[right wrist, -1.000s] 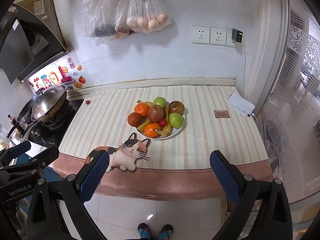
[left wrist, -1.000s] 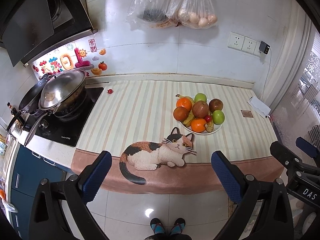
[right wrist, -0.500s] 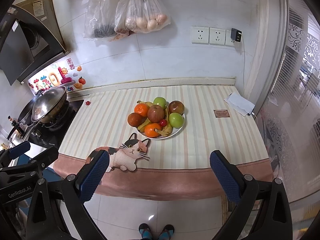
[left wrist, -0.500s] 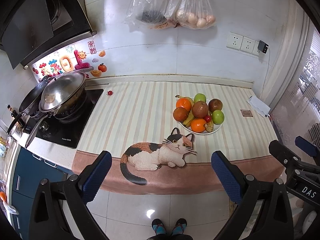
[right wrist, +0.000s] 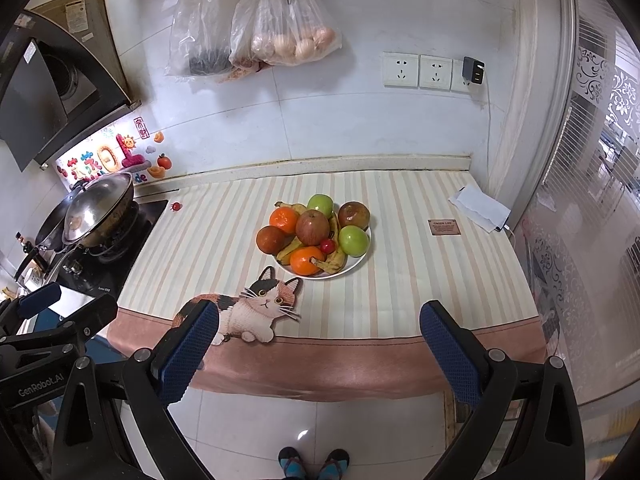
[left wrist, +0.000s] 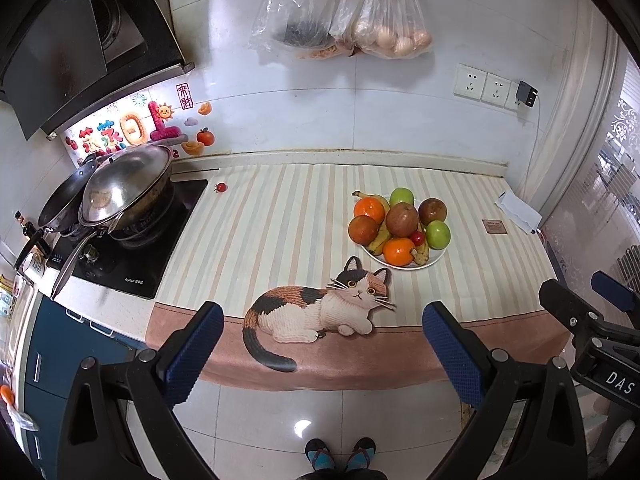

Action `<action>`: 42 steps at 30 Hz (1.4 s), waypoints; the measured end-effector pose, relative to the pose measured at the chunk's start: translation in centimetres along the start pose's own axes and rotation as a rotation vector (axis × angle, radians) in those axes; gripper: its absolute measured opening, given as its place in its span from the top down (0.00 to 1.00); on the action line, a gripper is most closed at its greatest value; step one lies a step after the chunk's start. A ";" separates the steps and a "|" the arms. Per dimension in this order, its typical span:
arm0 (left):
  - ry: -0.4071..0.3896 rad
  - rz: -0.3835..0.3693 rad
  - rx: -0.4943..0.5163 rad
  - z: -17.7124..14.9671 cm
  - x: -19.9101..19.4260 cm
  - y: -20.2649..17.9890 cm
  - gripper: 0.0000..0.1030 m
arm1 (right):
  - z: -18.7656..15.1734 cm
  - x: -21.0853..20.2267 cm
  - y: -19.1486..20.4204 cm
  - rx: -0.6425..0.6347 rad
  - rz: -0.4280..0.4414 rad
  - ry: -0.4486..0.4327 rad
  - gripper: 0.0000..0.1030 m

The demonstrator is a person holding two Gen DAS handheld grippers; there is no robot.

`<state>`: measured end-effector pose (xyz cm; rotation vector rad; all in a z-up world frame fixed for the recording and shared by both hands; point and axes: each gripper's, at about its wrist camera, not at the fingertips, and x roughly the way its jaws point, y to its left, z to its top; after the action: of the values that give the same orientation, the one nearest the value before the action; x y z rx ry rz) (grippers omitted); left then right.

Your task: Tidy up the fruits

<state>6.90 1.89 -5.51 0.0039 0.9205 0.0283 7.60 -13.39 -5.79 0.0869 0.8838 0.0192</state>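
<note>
A white plate (left wrist: 438,259) (right wrist: 360,261) on the striped counter mat holds a pile of fruit: oranges (left wrist: 369,207) (right wrist: 284,218), red-brown apples (left wrist: 402,219) (right wrist: 313,227), green apples (left wrist: 438,234) (right wrist: 354,240), bananas (left wrist: 378,238) (right wrist: 334,260) and a small red fruit (left wrist: 417,237) (right wrist: 327,245). A lone small red fruit (left wrist: 220,187) (right wrist: 175,206) lies by the stove. My left gripper (left wrist: 322,348) is open and empty, held off the counter's front edge. My right gripper (right wrist: 318,350) is open and empty, also in front of the counter.
A stove (left wrist: 120,256) with a lidded wok (left wrist: 120,192) stands at the left. Plastic bags (left wrist: 384,28) hang on the wall. A cat print (left wrist: 320,308) marks the mat's front. A folded paper (right wrist: 478,208) and small card (right wrist: 444,227) lie at the right.
Both views have shifted slightly; the grippers stay open and nothing on the counter has moved.
</note>
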 end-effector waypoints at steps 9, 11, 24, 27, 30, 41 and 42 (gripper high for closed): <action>-0.003 -0.010 0.012 0.6 0.0 0.5 0.01 | 0.0 0.0 0.0 -0.001 -0.002 -0.002 0.01; -0.005 -0.012 0.011 0.6 0.0 0.5 0.01 | 0.1 0.0 0.0 0.001 -0.001 -0.001 0.01; -0.006 -0.008 0.014 0.7 0.0 0.6 0.01 | 0.1 -0.1 0.1 0.001 -0.006 -0.001 0.01; -0.013 0.000 0.029 0.8 0.1 0.9 0.00 | 0.0 -0.1 0.1 0.002 -0.004 -0.001 0.00; -0.022 -0.003 0.035 0.7 0.1 1.1 0.00 | 0.0 -0.1 0.2 0.003 -0.006 -0.003 0.00; -0.024 -0.012 0.036 0.8 0.0 1.3 0.00 | -0.1 -0.2 0.4 0.004 -0.005 -0.005 0.00; -0.024 -0.013 0.035 0.7 0.0 1.2 0.00 | -0.1 -0.3 0.6 0.003 -0.006 -0.006 0.00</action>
<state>7.46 3.15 -5.04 0.0310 0.8966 0.0003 7.34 -12.85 -5.59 0.0867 0.8780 0.0119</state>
